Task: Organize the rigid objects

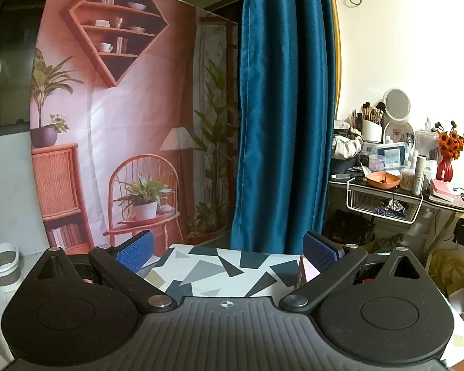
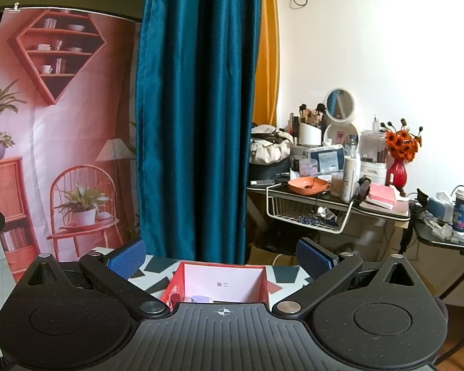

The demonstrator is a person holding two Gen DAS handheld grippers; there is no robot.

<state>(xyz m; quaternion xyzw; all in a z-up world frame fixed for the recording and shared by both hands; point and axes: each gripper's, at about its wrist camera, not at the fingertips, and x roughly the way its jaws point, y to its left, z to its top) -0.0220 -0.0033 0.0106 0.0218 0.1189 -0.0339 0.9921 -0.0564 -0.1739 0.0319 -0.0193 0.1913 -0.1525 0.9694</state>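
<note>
A red box [image 2: 219,281] with a pale pink inside stands open on the patterned table [image 2: 286,273], just ahead of my right gripper [image 2: 221,259]. A few small items, one lilac, lie at its near end, partly hidden by the gripper body. My right gripper is open and holds nothing, its blue pads [image 2: 126,259] spread wide. My left gripper [image 1: 229,252] is also open and holds nothing, hovering over the geometric tabletop [image 1: 219,272]. A corner of the red box [image 1: 304,273] shows beside its right finger.
A teal curtain [image 1: 281,108] and a printed room backdrop [image 1: 117,117] hang behind the table. A cluttered vanity desk [image 2: 334,198] with a wire basket, orange dish and red vase stands to the right. A white bucket [image 1: 3,266] sits on the floor at left.
</note>
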